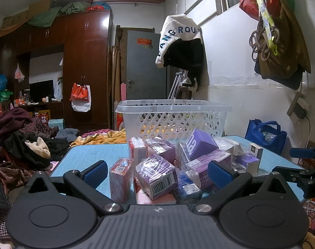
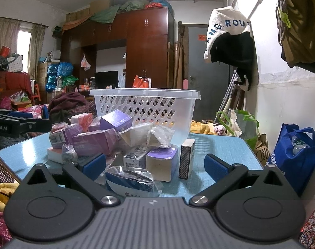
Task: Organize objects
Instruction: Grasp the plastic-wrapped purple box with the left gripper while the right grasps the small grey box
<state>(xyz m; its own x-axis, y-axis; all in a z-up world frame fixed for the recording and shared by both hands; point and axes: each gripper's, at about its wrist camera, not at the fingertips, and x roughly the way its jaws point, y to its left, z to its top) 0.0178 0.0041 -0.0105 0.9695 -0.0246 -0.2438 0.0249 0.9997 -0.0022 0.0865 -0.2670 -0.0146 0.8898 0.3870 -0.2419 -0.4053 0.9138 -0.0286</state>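
Both your jaws spread, empty | pile (image 1: pixel 167 166) mid-frame loose; nudging boxes spills them off worktop (image 1: pixel 91 155) before basket (image 1: pixel 174 120).

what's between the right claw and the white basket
In the right wrist view, the open right claw faces a pile of small boxes and an upright patterned box; the white basket stands behind them.

Left tongs (image 1: pixel 158 171) and right tongs (image 2: pixel 155 166) both spread wide, empty.

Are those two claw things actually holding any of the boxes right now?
No. The left tool and the right tool are both open, empty, hovering before the pile of boxes.
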